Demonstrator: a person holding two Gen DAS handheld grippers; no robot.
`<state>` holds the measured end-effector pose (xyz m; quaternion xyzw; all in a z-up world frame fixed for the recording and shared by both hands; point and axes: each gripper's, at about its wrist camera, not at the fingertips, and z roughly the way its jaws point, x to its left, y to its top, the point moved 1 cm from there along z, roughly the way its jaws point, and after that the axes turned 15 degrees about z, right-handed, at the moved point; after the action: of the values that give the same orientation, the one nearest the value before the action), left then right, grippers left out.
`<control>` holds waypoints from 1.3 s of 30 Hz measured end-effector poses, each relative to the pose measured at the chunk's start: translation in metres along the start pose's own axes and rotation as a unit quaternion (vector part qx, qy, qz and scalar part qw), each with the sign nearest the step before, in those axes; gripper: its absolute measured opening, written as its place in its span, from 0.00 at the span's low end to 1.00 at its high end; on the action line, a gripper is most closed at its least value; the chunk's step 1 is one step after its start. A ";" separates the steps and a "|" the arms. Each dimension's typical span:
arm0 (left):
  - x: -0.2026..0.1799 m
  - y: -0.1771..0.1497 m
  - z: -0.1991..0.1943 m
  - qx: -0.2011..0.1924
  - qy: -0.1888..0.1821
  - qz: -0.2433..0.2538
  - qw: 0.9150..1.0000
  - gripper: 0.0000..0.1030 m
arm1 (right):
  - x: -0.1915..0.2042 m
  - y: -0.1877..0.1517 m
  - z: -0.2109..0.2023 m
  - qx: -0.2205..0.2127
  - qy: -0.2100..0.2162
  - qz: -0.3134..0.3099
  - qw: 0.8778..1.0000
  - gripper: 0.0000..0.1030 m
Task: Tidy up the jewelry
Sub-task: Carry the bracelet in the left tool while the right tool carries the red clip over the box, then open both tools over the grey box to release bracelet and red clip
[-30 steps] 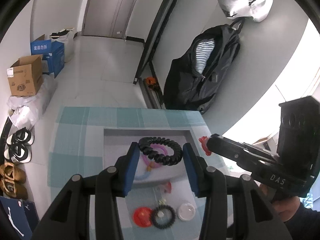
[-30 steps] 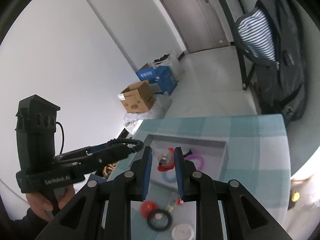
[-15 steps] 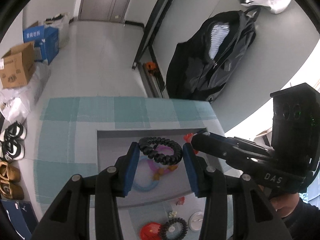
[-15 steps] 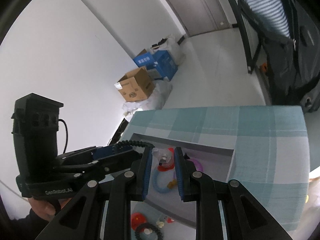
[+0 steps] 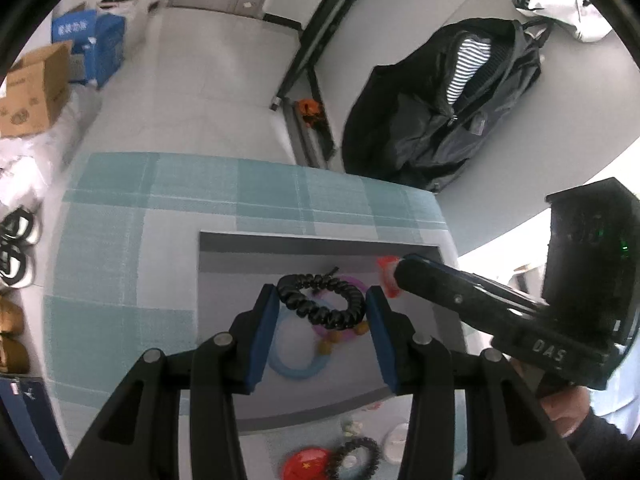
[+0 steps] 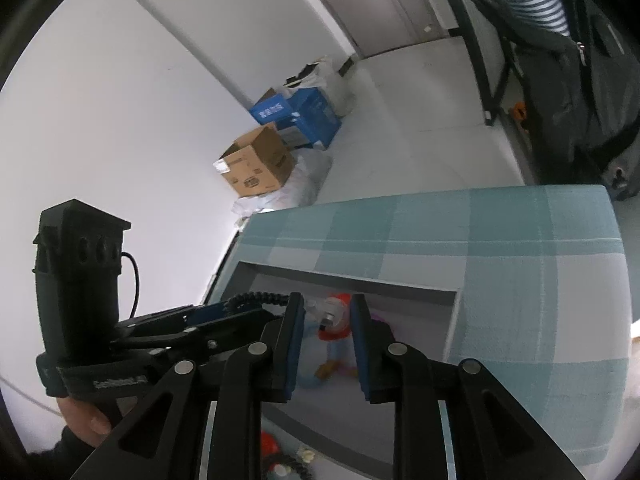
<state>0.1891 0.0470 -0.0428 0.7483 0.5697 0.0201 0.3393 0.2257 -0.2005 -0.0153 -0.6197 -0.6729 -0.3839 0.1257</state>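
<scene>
My left gripper (image 5: pixel 320 300) is shut on a black spiral hair tie (image 5: pixel 322 300) and holds it above the grey tray (image 5: pixel 320 240). My right gripper (image 6: pixel 326 312) is shut on a red and clear hair clip (image 6: pixel 334 314), also over the tray (image 6: pixel 344 280); it shows at the right in the left wrist view (image 5: pixel 386 276). In the tray lie a blue ring (image 5: pixel 296 360), a purple ring (image 5: pixel 340 334) and small orange beads (image 5: pixel 326 346).
On the checked cloth (image 5: pixel 120 240) in front of the tray lie a red disc (image 5: pixel 306 466), a black bead bracelet (image 5: pixel 356 458) and a white disc (image 5: pixel 394 438). A black bag (image 5: pixel 440 112) hangs beyond the table. Cardboard boxes (image 5: pixel 36 88) stand on the floor.
Both grippers have moved forward over the tray with their items held. The right gripper has come closer to the left one.
</scene>
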 end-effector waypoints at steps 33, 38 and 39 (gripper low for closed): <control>-0.025 -0.056 -0.066 -0.119 0.154 -0.013 0.981 0.78 | -0.002 -0.051 -0.117 -0.169 -0.020 -0.029 0.985 1.00; -0.040 -0.070 -0.072 -0.123 0.178 0.006 0.976 0.82 | -0.003 -0.074 -0.125 -0.173 -0.040 -0.035 0.984 1.00; -0.043 -0.073 -0.074 -0.124 0.178 0.009 0.976 0.84 | -0.003 -0.079 -0.126 -0.171 -0.043 -0.036 0.984 1.00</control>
<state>0.0822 0.0546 -0.0094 0.6898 0.6074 0.2265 0.3224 0.1138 -0.2823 0.0387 -0.6232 -0.6240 -0.4708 -0.0252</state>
